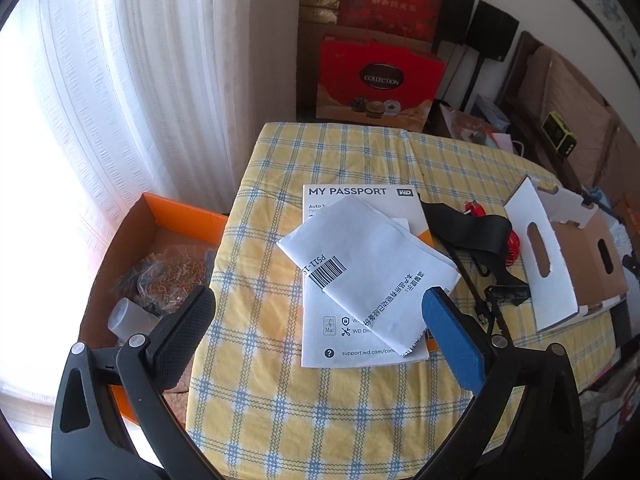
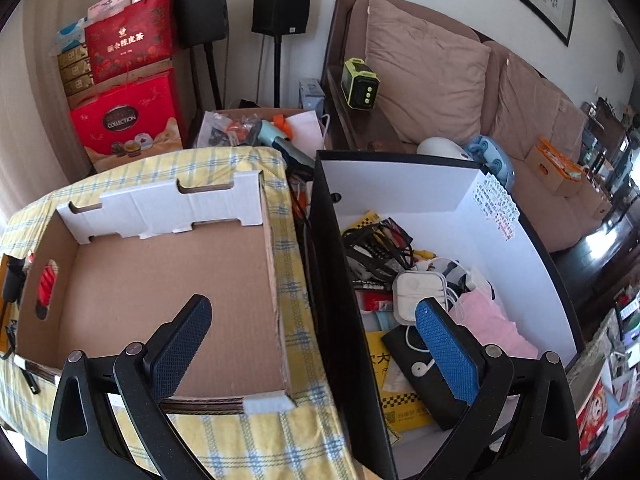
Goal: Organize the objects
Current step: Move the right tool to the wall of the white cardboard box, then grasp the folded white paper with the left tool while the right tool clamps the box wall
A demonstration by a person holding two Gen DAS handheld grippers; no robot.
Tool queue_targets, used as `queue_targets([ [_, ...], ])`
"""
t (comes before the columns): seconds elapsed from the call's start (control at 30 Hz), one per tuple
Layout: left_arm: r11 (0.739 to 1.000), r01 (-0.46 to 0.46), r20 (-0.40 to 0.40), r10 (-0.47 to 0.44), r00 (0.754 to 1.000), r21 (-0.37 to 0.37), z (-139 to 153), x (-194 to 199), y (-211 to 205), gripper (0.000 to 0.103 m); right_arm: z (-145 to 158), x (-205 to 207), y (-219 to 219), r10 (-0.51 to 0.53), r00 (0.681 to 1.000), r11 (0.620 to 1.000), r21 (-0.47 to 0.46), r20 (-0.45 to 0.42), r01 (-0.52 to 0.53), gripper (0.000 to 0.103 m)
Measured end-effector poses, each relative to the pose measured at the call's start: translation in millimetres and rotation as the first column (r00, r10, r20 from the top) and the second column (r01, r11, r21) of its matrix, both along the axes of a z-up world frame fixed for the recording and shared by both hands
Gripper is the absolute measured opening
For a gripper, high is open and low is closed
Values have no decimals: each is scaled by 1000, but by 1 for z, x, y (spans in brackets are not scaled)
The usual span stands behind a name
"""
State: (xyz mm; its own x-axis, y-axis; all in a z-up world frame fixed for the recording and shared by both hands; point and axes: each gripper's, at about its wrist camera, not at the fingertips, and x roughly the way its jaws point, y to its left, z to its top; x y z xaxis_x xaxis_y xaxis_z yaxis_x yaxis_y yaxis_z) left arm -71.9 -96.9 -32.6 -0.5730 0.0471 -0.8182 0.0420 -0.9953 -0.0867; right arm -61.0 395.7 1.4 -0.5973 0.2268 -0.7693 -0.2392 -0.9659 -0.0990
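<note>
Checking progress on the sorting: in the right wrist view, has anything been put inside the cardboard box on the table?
No, the cardboard box on the checked tablecloth shows only its bare brown floor.

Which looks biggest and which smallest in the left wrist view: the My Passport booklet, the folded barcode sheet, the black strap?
1. My Passport booklet, partly covered, yet its outline is the largest.
2. Folded barcode sheet, lying on the booklet, somewhat smaller.
3. Black strap, smallest; it lies slightly farther off, so this is less sure.
</note>
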Motion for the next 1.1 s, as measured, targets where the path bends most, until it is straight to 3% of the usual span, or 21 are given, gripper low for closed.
queue_targets([
  [0.1, 1000, -8, 5, 8, 1000, 11, -3, 0, -5, 103, -7, -8, 8, -5, 1000, 1000, 3, 24, 5, 102],
  [0.2, 997, 17, 11, -18, 1000, 73, -5, -1, -8, 103, -13, -9, 13, 19, 999, 999, -27, 34, -18, 98],
  [0.33, 991, 37, 16, -40, 999, 127, -5, -4, -6, 102, -20, -10, 12, 39, 997, 998, -45, 65, -36, 82],
  [0.4, 987, 38, 27, -43, 999, 153, -4, -7, -5, 94, -22, -11, 10, 49, 996, 997, -57, 72, -45, 77],
  [0.53, 979, 61, 42, -70, 997, 195, -3, -12, -2, 88, -29, -10, 7, 67, 993, 996, -66, 96, -61, 65],
  [0.63, 973, 58, 73, -76, 994, 225, -6, -16, -1, 86, -30, -9, 4, 72, 993, 997, -45, 96, -68, 64],
  [0.77, 977, 67, 67, -82, 994, 203, -5, -12, 6, 87, -27, -8, 6, 59, 995, 996, -68, 86, -53, 62],
  [0.9, 978, 71, 67, -85, 994, 198, -8, -11, 7, 87, -4, 0, -1, 47, 999, 998, -35, 23, -46, 64],
  [0.97, 977, 71, 77, -88, 993, 203, -10, -13, 6, 86, 12, 4, -9, 68, 998, 997, -30, -17, -68, 70],
  [1.1, 975, 67, 79, -85, 993, 211, -11, -12, 6, 83, 28, 4, -29, 95, 995, 995, 13, -23, -95, 74],
])
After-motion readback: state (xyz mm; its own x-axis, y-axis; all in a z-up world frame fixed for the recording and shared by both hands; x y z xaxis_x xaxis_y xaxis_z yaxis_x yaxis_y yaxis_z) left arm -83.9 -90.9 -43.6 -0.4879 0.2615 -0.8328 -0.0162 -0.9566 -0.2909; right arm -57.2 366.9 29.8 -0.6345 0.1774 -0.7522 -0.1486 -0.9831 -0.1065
